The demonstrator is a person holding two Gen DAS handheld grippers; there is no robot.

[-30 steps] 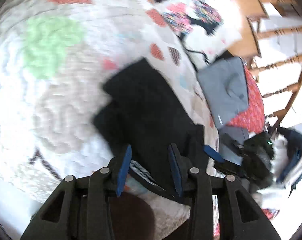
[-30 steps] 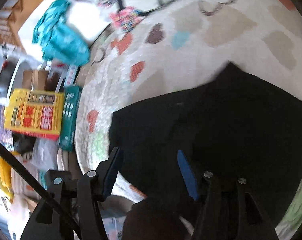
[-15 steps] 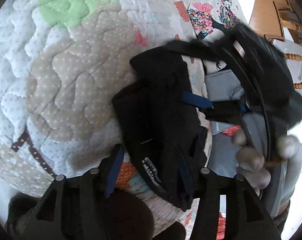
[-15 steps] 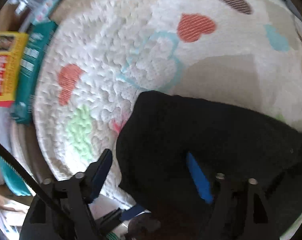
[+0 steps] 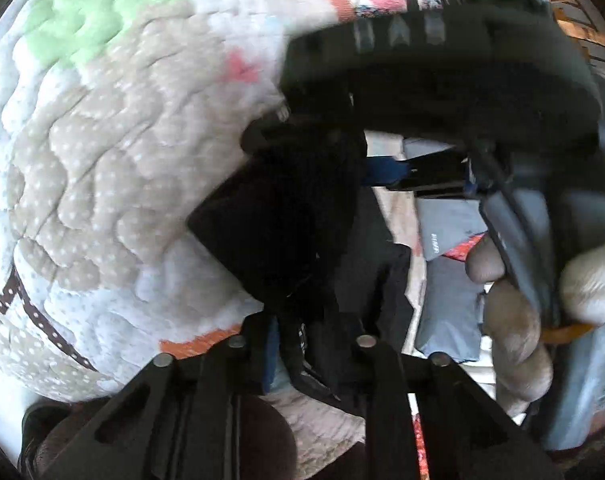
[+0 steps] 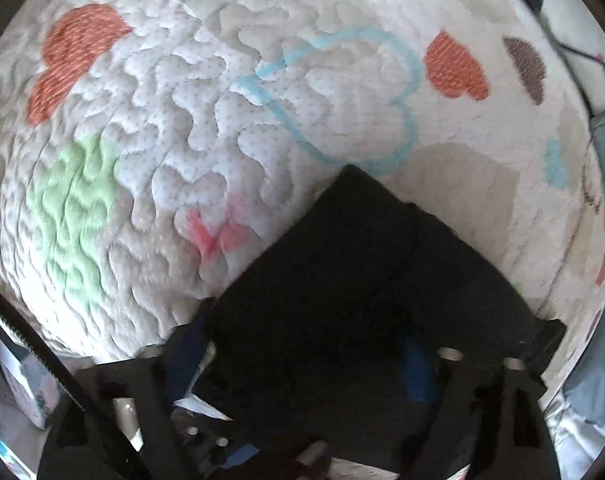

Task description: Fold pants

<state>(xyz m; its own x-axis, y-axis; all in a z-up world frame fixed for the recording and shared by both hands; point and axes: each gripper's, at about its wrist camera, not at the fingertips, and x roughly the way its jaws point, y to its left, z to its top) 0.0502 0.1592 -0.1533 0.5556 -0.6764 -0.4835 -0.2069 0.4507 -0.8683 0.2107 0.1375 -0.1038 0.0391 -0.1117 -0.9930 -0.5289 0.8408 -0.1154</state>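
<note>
The black pants (image 5: 298, 216) lie folded on a white quilt with coloured hearts (image 5: 102, 152). My left gripper (image 5: 306, 344) is shut on the near edge of the pants. In the left wrist view the right gripper (image 5: 386, 168) is close in front, held by a hand, its blue pad at the far side of the cloth. In the right wrist view the pants (image 6: 362, 272) fill the lower middle and drape across my right gripper (image 6: 302, 356); its blue pads stand wide apart with the cloth between them.
Grey folded clothes (image 5: 446, 280) and a red patterned cloth lie to the right of the pants. A patterned pillow (image 6: 574, 40) and a dark cable sit at the quilt's far right. The quilt's edge (image 6: 102, 356) falls off at the lower left.
Both grippers moved in close over the pants. The left gripper closed on the near edge of the cloth. The right gripper now fills the upper right of the left wrist view.
</note>
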